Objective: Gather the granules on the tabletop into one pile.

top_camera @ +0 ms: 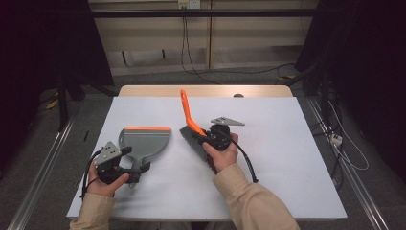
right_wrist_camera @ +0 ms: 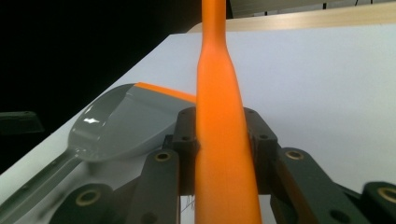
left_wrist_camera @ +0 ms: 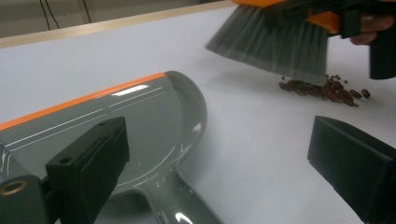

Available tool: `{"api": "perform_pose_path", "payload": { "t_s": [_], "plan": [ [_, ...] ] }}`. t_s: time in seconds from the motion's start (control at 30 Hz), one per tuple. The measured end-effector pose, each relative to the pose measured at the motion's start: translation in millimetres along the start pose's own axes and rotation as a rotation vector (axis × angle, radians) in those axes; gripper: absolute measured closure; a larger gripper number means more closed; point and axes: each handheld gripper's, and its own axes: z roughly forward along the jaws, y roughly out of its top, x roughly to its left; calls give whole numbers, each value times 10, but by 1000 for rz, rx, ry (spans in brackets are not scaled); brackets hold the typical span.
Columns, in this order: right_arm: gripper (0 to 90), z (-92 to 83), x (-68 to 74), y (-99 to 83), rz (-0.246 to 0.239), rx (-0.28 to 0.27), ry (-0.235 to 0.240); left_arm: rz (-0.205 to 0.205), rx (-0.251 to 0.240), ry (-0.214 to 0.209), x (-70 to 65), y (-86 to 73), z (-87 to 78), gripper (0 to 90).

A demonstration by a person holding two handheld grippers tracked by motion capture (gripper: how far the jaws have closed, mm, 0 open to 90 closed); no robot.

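Pale-blue tabletop (top_camera: pixel 287 158), dark surrounding room.

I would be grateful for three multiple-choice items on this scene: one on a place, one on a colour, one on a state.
1. Where are the small dark bits?
A. in the dustpan
B. on the table under the bristles
C. on the floor

2. What colour is the strip along the dustpan lip?
A. orange
B. blue
C. white

3. What are the right tongs doing?
A. standing open
B. clamping the brush handle
C. clamping the dustpan

Key: 1 B, the pile lies on the white table below the brush; 2 A, an orange edge shows; 3 B, both jaws press the orange handle.
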Motion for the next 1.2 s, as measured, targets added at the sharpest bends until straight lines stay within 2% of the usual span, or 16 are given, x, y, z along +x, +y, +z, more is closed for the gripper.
{"api": "perform_pose_path", "payload": {
  "t_s": [0.2,0.27,0.37,0.43,0.5,0.77,0.97,1.0,1.1,1.2],
  "plan": [
    [712,303,-26,100,-55,20,-23,0,2,5,27,-3,-5,54],
    [712,393,-43,135,-90,25,-18,-3,3,7,30,-8,-5,55],
    [712,476,-80,151,-106,27,-33,-11,0,9,39,-12,-10,55],
    [712,498,-102,119,-142,49,-55,-11,2,9,42,-13,-16,55],
    [712,480,-128,66,-142,72,-57,-8,1,10,40,-17,-20,55],
    [712,239,-132,-30,-163,80,-47,-1,0,6,10,-6,-13,55],
    [712,124,-104,-71,-162,92,-34,4,6,5,6,-5,2,55],
    [711,108,-95,-64,-153,89,-23,1,6,4,6,-6,4,55],
    [712,78,-45,-17,-166,70,-17,0,7,5,10,-10,3,55],
    [711,90,-6,16,-147,48,-3,-3,4,5,10,-9,4,54]
  ]
}}
